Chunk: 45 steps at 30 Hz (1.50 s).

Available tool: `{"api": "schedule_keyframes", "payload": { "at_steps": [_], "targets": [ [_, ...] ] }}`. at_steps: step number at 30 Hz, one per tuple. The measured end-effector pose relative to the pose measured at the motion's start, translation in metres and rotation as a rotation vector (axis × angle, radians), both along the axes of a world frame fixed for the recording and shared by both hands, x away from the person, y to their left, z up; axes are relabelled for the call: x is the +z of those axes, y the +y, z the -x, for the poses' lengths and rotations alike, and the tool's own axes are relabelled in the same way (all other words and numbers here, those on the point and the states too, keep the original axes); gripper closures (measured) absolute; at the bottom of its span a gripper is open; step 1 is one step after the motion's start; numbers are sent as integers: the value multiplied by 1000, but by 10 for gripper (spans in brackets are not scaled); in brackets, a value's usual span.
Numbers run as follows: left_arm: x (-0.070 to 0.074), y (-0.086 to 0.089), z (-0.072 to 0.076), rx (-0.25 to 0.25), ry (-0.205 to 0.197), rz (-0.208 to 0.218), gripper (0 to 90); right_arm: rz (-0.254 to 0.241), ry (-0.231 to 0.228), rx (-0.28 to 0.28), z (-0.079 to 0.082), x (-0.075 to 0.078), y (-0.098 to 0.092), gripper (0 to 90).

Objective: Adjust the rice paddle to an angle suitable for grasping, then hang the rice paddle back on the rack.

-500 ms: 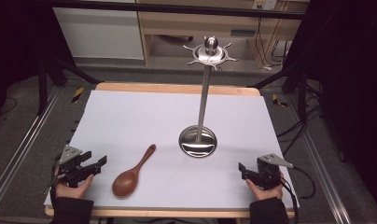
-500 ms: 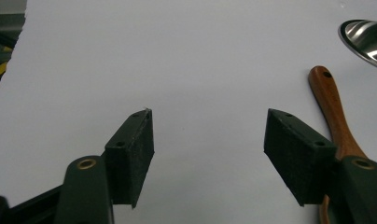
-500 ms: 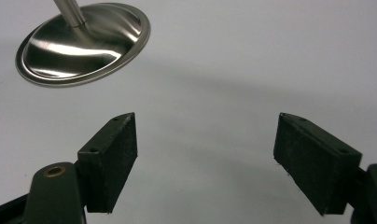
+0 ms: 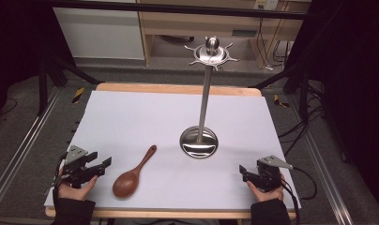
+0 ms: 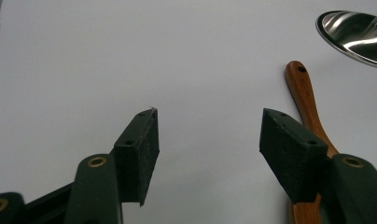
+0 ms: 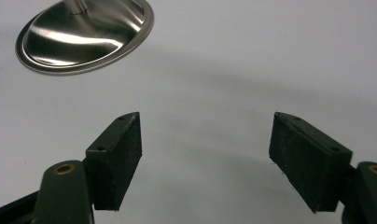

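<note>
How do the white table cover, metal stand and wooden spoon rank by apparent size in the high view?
1. White table cover, by far the largest.
2. Metal stand, tall, though its top sits nearer the camera.
3. Wooden spoon, smallest.

Bright even light, soft shadows, dim surroundings

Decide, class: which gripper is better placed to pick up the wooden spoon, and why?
Probably the left gripper: open, right beside the wooden spoon. The right gripper sits across the table, past the stand.
</note>
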State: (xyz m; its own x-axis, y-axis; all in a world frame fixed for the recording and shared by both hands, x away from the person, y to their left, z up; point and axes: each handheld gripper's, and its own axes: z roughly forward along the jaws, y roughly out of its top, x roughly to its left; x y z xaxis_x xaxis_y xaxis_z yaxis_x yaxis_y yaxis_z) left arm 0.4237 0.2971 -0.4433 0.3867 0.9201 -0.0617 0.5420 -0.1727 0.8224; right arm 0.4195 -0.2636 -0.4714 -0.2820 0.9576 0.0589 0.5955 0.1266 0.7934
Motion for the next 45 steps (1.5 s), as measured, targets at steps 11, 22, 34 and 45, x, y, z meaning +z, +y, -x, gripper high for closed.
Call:
{"api": "schedule_keyframes", "payload": {
  "at_steps": [11,22,34,45],
  "targets": [
    [13,-9,-3,-52,9,-11,367,14,11,18,1,-1,3,271],
    [26,-20,-10,-82,3,-22,365,6,8,9,1,1,2,270],
    [40,-23,-13,-96,-3,-27,358,2,8,8,1,1,1,270],
    [44,-30,-23,-126,37,-60,356,-9,3,9,3,3,0,274]
  ]
}}
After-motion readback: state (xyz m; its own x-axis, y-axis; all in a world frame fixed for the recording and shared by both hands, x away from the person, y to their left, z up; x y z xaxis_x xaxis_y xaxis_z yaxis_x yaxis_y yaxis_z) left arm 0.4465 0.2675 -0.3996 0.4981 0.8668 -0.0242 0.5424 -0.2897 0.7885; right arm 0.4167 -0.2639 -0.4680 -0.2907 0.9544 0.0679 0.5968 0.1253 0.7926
